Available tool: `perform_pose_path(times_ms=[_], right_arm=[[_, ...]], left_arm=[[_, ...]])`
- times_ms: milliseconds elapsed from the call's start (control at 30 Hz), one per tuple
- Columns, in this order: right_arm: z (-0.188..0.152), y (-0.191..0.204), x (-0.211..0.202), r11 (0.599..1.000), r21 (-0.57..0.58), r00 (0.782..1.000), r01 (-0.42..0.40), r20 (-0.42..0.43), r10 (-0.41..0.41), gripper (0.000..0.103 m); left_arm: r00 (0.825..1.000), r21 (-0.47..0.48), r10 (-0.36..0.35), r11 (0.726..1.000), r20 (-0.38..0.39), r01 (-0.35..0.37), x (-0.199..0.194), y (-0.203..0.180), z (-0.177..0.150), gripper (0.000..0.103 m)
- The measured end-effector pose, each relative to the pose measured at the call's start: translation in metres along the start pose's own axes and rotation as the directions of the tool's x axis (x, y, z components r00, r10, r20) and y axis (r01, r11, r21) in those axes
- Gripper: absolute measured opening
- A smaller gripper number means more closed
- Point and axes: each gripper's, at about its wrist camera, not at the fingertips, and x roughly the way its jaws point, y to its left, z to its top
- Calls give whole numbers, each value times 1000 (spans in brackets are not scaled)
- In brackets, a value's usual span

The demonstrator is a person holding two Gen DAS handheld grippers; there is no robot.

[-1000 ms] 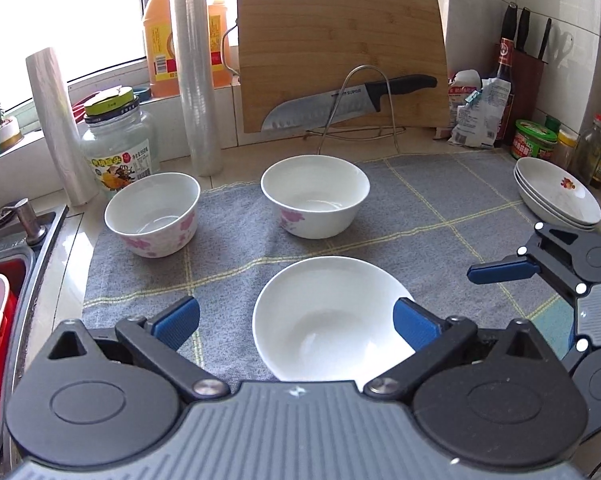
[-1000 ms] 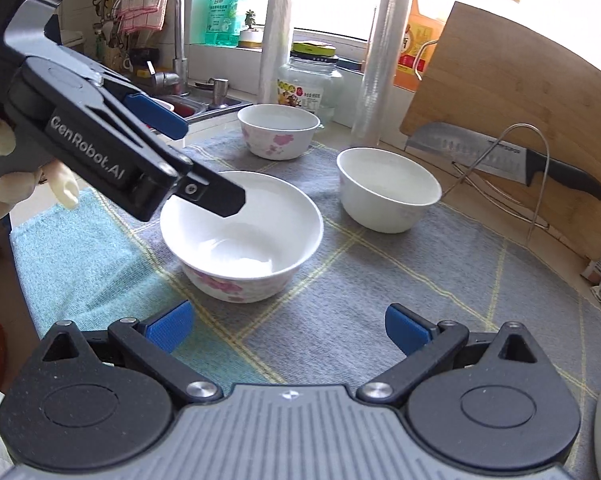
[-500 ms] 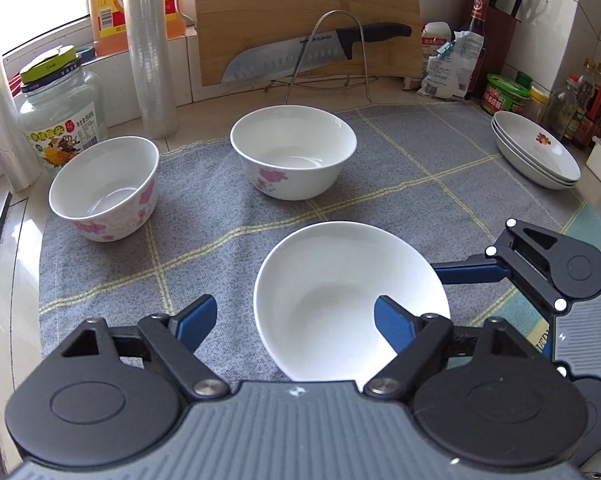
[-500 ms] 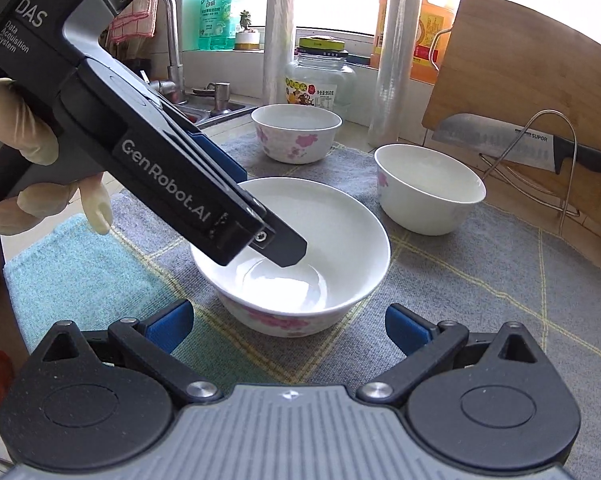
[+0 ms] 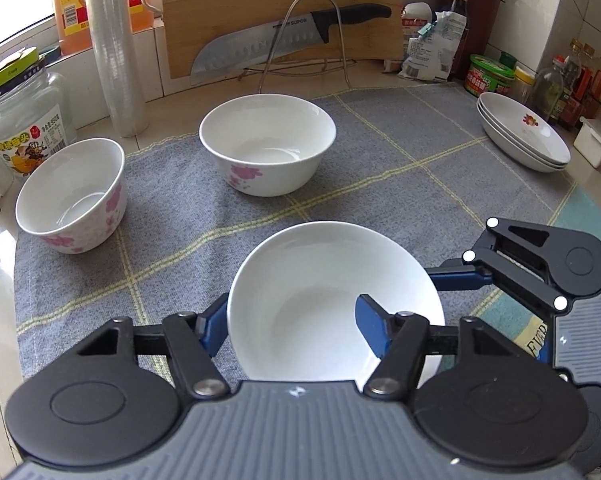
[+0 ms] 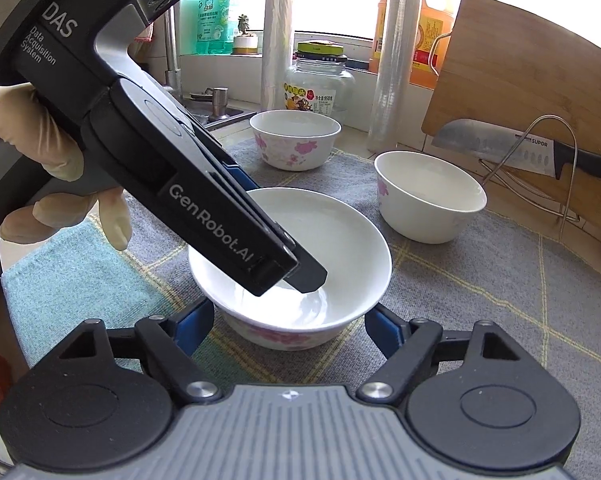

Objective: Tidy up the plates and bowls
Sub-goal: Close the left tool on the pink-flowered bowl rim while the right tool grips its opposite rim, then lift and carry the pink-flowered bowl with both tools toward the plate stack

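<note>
A white flowered bowl (image 5: 320, 292) (image 6: 340, 240) sits on the grey checked cloth (image 5: 380, 168) closest to me. My left gripper (image 5: 296, 330) (image 6: 276, 232) straddles its wall with closing jaws. One pad is outside the left rim and the other hangs inside without touching the wall. My right gripper (image 6: 290, 328) comes from the other side, also closing, and its blue pads lie against the bowl's lower sides. Its blue finger (image 5: 456, 280) meets the right rim. Two more flowered bowls (image 5: 268, 144) (image 5: 70, 196) stand farther back. A stack of plates (image 5: 524, 136) rests at the far right.
A knife (image 5: 268, 44) on a wire stand leans against a wooden board (image 5: 280, 0) at the back. A glass jar (image 5: 24, 120) and a film roll (image 5: 112, 40) stand at the back left, bottles and packets at the back right. A gloved hand (image 6: 20, 132) holds the left gripper over a teal towel (image 6: 60, 280).
Both grippers' jaws have drawn in. The left gripper came forward and down until one finger dipped inside the near bowl. The right gripper moved close around the same bowl.
</note>
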Motion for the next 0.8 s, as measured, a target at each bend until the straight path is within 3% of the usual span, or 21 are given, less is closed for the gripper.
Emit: perform_pose_path(times_ms=[467,800], right_arm=[[5,-2,-11,1000,-6,1000,4,-18,-4,85],[-6,-26,-32,998,29,998,56,-30,-55,86]], left_arm=[[1000,-4,-18,1000,-6,18,-1,-7,4,62],[998,39,-68,997,12,67,8,-37,23,62]])
